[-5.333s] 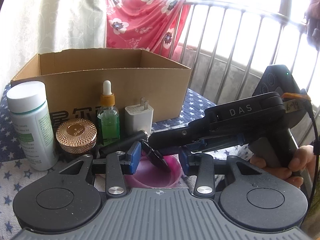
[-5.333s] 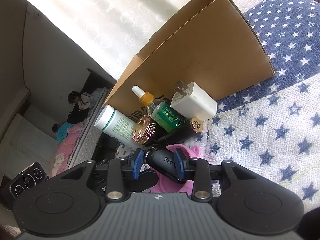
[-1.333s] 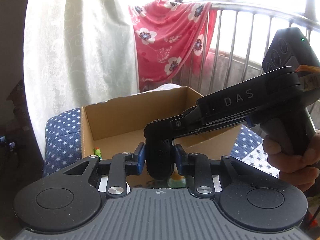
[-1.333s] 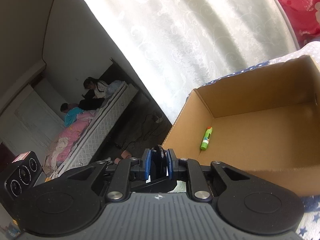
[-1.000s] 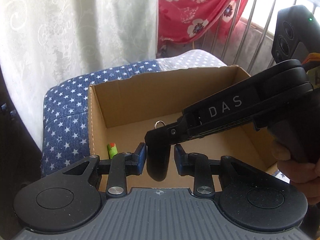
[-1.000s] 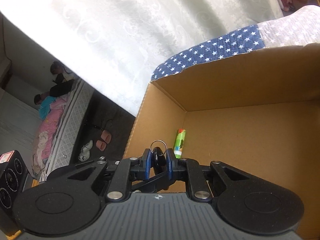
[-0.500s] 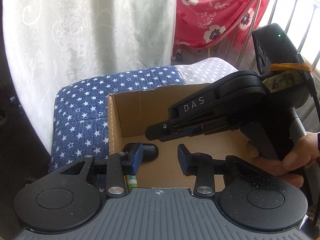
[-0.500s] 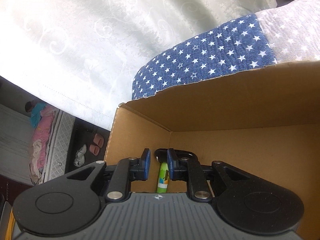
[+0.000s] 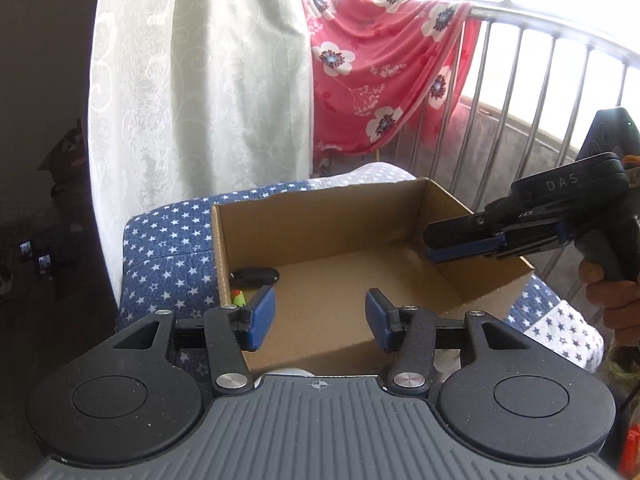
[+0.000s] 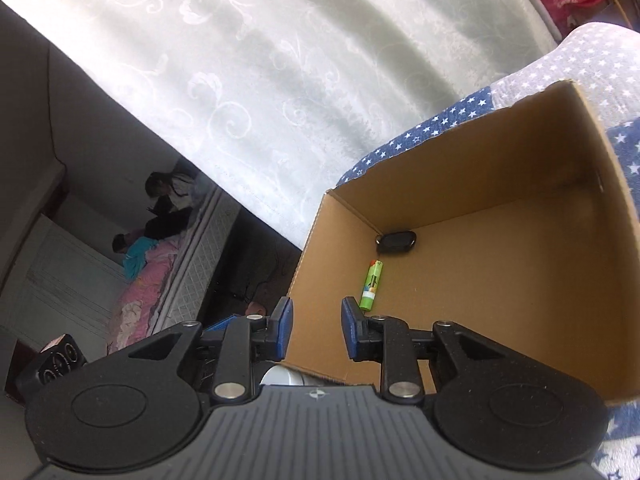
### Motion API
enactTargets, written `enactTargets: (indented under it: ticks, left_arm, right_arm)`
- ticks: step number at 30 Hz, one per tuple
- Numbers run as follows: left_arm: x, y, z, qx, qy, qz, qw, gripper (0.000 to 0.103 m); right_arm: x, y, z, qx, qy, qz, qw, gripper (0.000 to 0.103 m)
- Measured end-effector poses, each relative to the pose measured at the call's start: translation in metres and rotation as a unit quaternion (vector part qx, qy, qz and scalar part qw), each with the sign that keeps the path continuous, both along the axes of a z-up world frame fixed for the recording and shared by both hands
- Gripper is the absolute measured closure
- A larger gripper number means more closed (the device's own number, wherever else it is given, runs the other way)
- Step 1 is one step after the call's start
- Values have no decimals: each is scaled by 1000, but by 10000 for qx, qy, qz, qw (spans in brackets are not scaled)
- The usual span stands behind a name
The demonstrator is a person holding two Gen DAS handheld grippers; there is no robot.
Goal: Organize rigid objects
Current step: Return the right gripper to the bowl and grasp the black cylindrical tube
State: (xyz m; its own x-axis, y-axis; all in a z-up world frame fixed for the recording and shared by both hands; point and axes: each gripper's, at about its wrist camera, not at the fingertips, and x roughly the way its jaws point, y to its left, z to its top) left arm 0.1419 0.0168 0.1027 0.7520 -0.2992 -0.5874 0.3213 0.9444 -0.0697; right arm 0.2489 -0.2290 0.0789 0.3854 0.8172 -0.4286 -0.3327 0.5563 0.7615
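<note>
A black key fob (image 10: 396, 241) and a green battery (image 10: 372, 284) lie in the cardboard box (image 10: 520, 152), while the left gripper (image 9: 318, 316) and right gripper (image 10: 316, 328), fingers having just opened, stand apart and empty above it, so more sorting probably remains.

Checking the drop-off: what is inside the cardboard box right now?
Inside the cardboard box lie a black key fob in the corner and a green battery just beside it. The near floor strip is hidden behind the box's front wall and the right gripper.
</note>
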Motion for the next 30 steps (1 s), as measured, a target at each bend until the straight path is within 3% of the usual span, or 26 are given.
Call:
enactTargets:
  ticks: [5, 10, 13, 17, 24, 30]
  left_arm:
    - [-42, -17, -36, -6, 17, -209, 9998, 53]
    - [-63, -40, -81, -38, 297, -390, 9988, 53]
    - [-71, -49, -95, 44, 318, -347, 9989, 54]
    - [-78, -52, -96, -45, 362, -533, 9979, 54]
    - [-84, -49, -89, -296, 201, -746, 9966, 54]
    - [-84, -54, -97, -315, 224, -819, 9959, 54]
  right_arm:
    - [-54, -42, -28, 36, -137, -424, 9990, 70]
    - [-75, -51, -78, 67, 324, -568, 9978, 69]
    - [-84, -51, -91, 217, 475, -492, 9974, 69]
    - [-116, -72, -79, 329, 169, -686, 9970, 69]
    - [-192, -124, -38, 92, -412, -1581, 9865, 69]
    - [-201, -122, -45, -17, -382, -1853, 9819, 69]
